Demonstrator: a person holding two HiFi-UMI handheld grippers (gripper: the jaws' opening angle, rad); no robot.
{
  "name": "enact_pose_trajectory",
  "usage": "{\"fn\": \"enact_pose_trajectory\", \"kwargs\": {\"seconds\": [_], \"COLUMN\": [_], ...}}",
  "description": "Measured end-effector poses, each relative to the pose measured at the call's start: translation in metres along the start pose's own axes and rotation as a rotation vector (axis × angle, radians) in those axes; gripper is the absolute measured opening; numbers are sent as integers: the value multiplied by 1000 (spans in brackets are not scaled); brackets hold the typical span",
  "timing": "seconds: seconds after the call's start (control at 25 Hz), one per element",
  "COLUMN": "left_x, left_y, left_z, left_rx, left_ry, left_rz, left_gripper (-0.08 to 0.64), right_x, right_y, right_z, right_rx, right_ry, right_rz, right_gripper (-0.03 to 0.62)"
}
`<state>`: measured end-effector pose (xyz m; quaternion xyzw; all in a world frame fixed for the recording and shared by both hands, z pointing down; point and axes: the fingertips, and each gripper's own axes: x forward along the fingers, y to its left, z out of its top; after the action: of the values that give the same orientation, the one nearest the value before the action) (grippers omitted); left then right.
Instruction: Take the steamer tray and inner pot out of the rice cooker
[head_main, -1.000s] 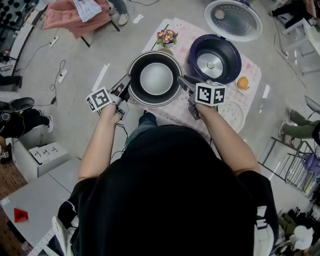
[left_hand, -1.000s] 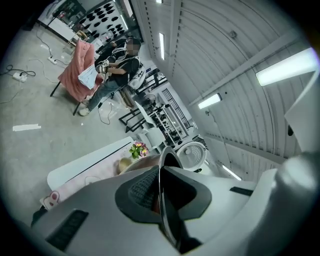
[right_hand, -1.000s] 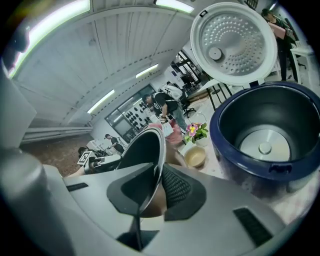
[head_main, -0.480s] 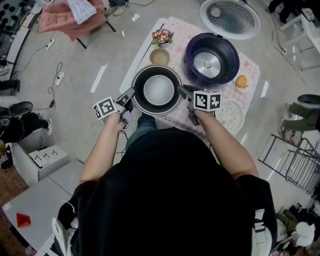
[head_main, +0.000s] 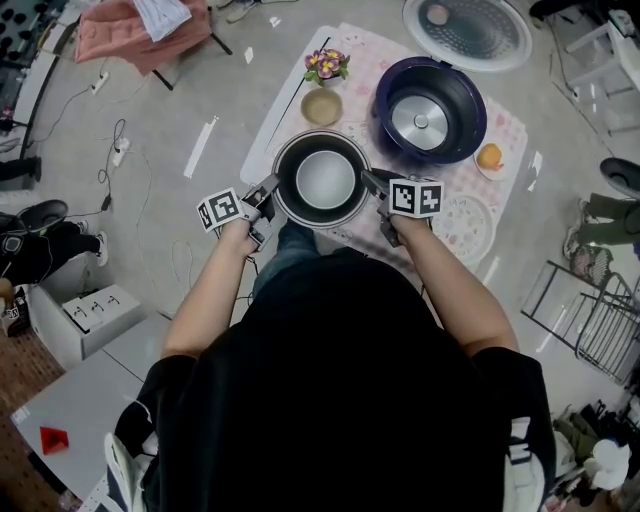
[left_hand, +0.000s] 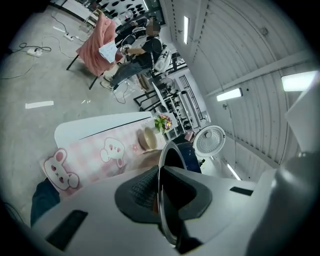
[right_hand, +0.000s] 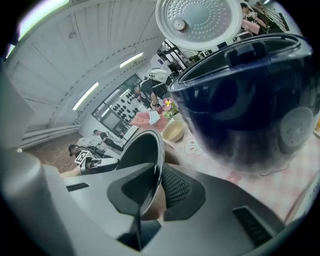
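So the inner pot (head_main: 325, 180) is already out of the rice cooker (head_main: 470, 130) and hangs right between the two tongs. The left tongs (head_main: 268, 190) are pinched narrow on the rim at the pot's left side, and the right tongs (head_main: 370, 182) are doing the same on the opposite side. In both gripper views the thin metal rim runs straight between the pads, so both are properly clamped on it.

What matters for the next bit, I'd say, is where the pot sits relative to the table (head_main: 380, 60). It's over the near part, close to the person's edge. The little tan bowl (head_main: 322, 106) is just beyond it, and the open cooker is farther back and off to the right. From where I'm looking I honestly can't tell if the bottom is touching the cloth yet or is a bit above it.

The pot is round, so it has no real long axis. The line that counts is the one between the two grips, which runs left to right across the person, and neither hand is nearer than the other. My guess is it wants to go straight down and level, kept away from that near edge.

The white perforated disc (head_main: 462, 225) lying flat on the table to the right of the right tongs looks like the steamer tray, so that one seems done.
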<state>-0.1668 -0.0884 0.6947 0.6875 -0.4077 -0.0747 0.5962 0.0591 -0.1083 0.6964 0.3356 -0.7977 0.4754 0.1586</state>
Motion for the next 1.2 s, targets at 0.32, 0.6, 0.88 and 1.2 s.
{"fn": "enact_pose_trajectory", "kwargs": {"seconds": [0.32,0.6,0.88,1.2], "left_x": [15,19,28,32], "left_y": [7,5,5,3], "left_z": [2,5,17,23], "left_rx": [8,9,35,51], "left_ry": [26,39,54,64], "left_rz": [8,-5,-13,-12], "left_gripper": [38,38,38,38], "right_x": [7,7,10,10], "right_y": [-16,-17,-19,-21], "right_z": [-1,4,9,9], "right_rx": [38,53,59,49], "right_ry": [5,-16,-46,-49], "right_rz": [-18,-31,-47,-62], "right_gripper": [54,54,55,60]}}
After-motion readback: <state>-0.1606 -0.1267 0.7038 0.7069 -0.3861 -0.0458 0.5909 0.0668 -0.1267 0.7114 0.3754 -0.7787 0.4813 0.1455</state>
